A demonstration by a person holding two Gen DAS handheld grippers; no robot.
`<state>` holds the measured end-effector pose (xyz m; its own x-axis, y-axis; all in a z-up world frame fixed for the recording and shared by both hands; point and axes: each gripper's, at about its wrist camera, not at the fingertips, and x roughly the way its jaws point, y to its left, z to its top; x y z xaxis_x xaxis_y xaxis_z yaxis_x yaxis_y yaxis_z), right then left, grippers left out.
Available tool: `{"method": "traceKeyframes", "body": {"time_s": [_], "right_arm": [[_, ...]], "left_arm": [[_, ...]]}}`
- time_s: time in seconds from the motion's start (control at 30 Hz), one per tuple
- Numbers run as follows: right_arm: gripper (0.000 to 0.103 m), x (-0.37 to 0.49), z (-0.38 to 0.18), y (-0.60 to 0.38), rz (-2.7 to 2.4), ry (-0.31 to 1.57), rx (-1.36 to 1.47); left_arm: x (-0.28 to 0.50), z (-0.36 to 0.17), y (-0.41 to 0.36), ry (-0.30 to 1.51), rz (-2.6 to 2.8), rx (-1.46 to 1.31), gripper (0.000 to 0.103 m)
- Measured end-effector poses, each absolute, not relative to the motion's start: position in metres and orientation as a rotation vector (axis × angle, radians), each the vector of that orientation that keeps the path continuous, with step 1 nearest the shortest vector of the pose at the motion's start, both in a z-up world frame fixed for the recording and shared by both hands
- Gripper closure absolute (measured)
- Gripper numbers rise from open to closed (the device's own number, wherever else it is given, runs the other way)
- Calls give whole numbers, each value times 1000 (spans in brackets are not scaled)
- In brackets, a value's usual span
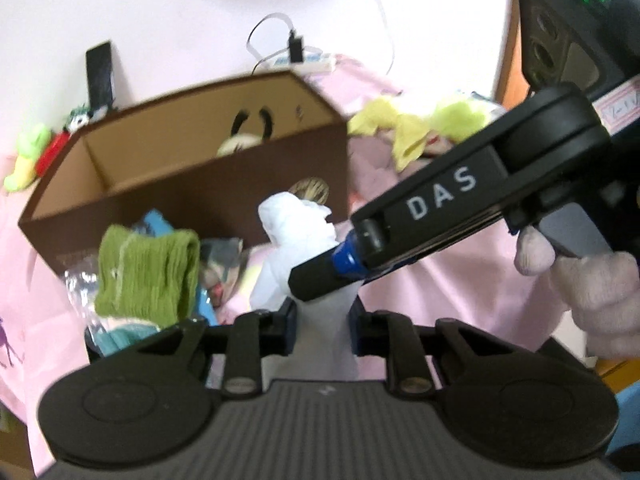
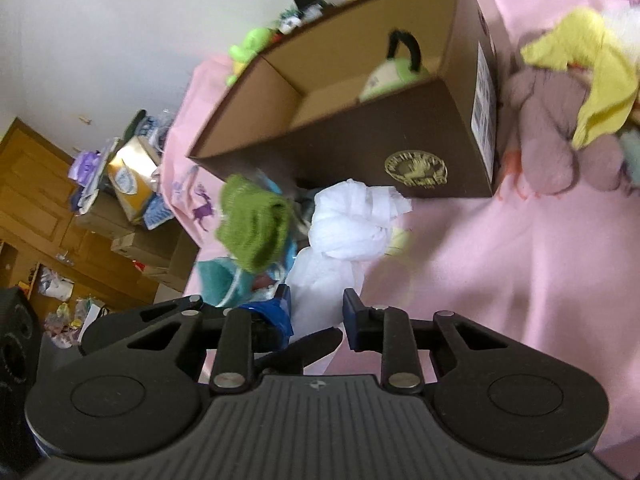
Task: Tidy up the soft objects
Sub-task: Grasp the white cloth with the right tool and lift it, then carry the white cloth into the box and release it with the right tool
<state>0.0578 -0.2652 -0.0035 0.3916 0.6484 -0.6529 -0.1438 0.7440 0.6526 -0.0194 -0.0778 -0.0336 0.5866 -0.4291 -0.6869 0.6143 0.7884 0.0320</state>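
Note:
A white sock (image 1: 294, 236) is held up above the pink bedspread (image 1: 440, 264). My left gripper (image 1: 322, 326) is shut on its lower end. My right gripper (image 1: 324, 280) comes in from the right and grips the same white sock higher up; in the right wrist view the white sock (image 2: 344, 224) runs up from between my right gripper's (image 2: 316, 316) fingers. A green knitted sock (image 1: 148, 276) lies on a pile of socks to the left and also shows in the right wrist view (image 2: 256, 228). An open brown cardboard box (image 1: 192, 184) stands behind, with a plush toy (image 1: 240, 142) inside.
Yellow and mauve plush toys (image 2: 568, 112) lie right of the box (image 2: 360, 152). Green and red plush toys (image 1: 36, 152) sit behind its left end. A power strip (image 1: 304, 62) lies at the back by the wall. Cluttered cartons (image 2: 128, 184) and wooden cabinets stand beyond the bed's left edge.

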Motion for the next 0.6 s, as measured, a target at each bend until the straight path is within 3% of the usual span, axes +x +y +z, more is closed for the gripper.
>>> {"method": "traceKeyframes", "body": {"time_s": [0.27,0.6], "right_arm": [[96,60,57,-272,640,870,490],[96,130,114,-256,699,682,398]], "left_arm": [[-26,27,-68,559,-675,226,82],[31,92,-52,374,-606,264,82]]}}
